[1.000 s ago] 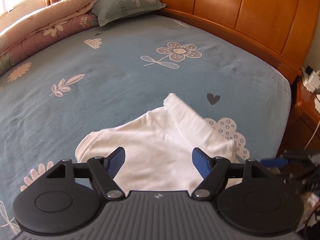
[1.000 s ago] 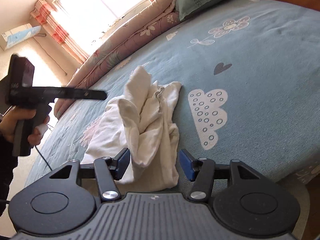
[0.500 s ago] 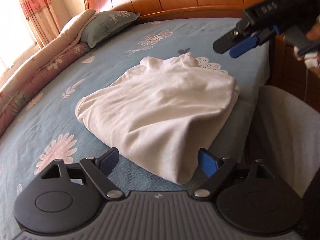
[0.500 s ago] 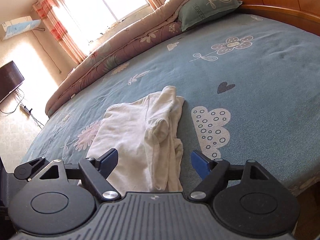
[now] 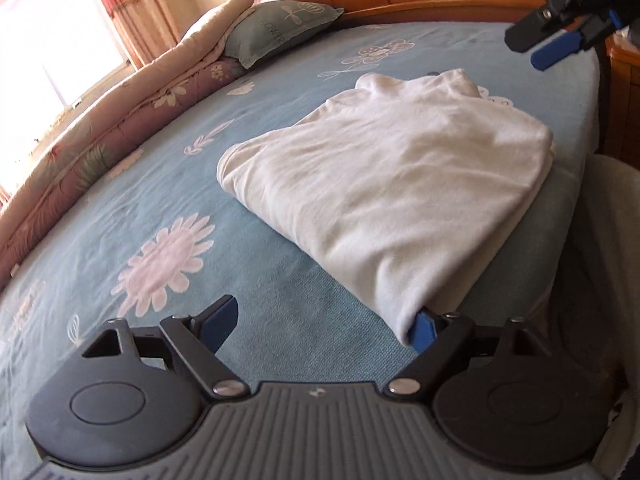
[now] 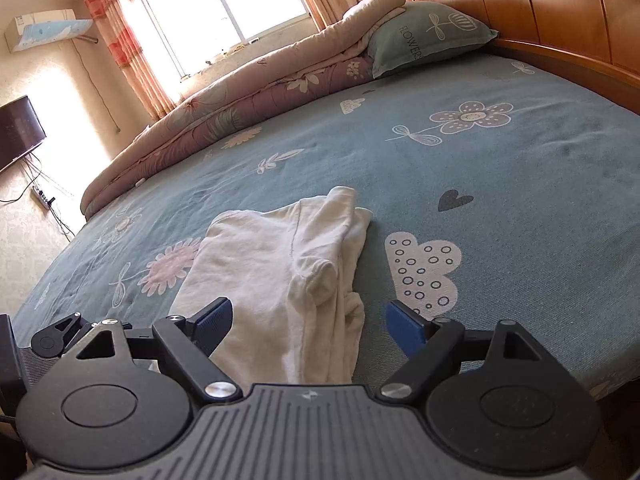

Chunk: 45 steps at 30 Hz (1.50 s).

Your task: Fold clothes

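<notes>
A white garment (image 5: pixel 384 184) lies folded on the blue bed sheet (image 5: pixel 280 92) near the bed's corner. My left gripper (image 5: pixel 324 320) is open at its near corner, low over the sheet. That corner drapes against the right blue pad (image 5: pixel 422 328), and the left pad is clear of the cloth. In the right wrist view the garment (image 6: pixel 280 272) shows a bunched sleeve along its right side. My right gripper (image 6: pixel 310 320) hangs above its near end. Its jaws are opening, with the cloth between them and neither pad pressing it. The right gripper (image 5: pixel 560 44) also shows at the top right of the left wrist view.
A rolled quilt (image 6: pixel 240 120) and a green pillow (image 6: pixel 424 44) line the bed's far side under the window. The wooden headboard (image 6: pixel 560 20) runs along the right. A wooden nightstand (image 5: pixel 624 80) and a pale padded surface (image 5: pixel 600 240) stand beside the bed's corner.
My left gripper has swung off the garment to the bed's near corner and come lower. The right gripper's jaws have widened, and the bunched garment now lies flatter on the sheet.
</notes>
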Each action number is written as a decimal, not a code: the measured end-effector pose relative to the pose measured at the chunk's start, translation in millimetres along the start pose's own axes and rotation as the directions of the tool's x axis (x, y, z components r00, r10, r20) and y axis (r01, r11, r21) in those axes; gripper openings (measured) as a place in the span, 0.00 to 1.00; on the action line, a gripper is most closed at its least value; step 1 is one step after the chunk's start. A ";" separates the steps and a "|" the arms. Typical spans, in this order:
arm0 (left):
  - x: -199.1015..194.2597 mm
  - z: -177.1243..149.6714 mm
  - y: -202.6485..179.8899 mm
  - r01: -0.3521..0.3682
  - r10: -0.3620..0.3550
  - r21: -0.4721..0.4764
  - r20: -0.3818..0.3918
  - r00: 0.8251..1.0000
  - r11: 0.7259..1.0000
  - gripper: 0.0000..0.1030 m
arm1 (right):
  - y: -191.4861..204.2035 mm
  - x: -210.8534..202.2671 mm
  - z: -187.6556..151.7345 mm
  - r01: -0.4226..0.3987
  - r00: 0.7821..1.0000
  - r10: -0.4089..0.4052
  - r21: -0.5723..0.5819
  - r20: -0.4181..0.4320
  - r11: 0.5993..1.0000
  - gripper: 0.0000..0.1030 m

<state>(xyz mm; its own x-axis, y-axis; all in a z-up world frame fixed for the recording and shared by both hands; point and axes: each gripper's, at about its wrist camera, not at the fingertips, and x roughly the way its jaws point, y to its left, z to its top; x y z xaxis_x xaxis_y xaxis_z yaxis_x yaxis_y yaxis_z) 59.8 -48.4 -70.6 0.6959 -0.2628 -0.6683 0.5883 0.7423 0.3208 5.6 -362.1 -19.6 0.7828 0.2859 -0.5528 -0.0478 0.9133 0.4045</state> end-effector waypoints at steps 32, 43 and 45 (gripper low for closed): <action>109.0 94.5 67.0 0.397 -0.432 -0.407 0.007 0.902 0.823 0.88 | 47.1 73.6 4.0 -0.130 0.990 0.095 -0.424 -0.103 0.896 0.80; 97.0 102.7 95.6 0.422 -0.478 -0.502 0.020 0.878 0.755 0.94 | 121.3 88.3 -8.5 -0.463 0.885 0.351 -0.512 -0.305 0.724 0.36; 92.6 103.2 98.1 0.422 -0.475 -0.491 0.019 0.880 0.762 0.94 | 125.1 97.5 -17.0 -0.480 0.874 0.344 -0.497 -0.344 0.723 0.35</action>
<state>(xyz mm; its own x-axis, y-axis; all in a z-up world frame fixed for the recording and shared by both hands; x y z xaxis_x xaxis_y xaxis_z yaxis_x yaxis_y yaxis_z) 224.5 -63.5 -31.8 0.3402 -0.5956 -0.7277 0.5404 0.7571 -0.3671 65.4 -215.0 -35.2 0.4541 0.6640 -0.5941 -0.7190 0.6669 0.1958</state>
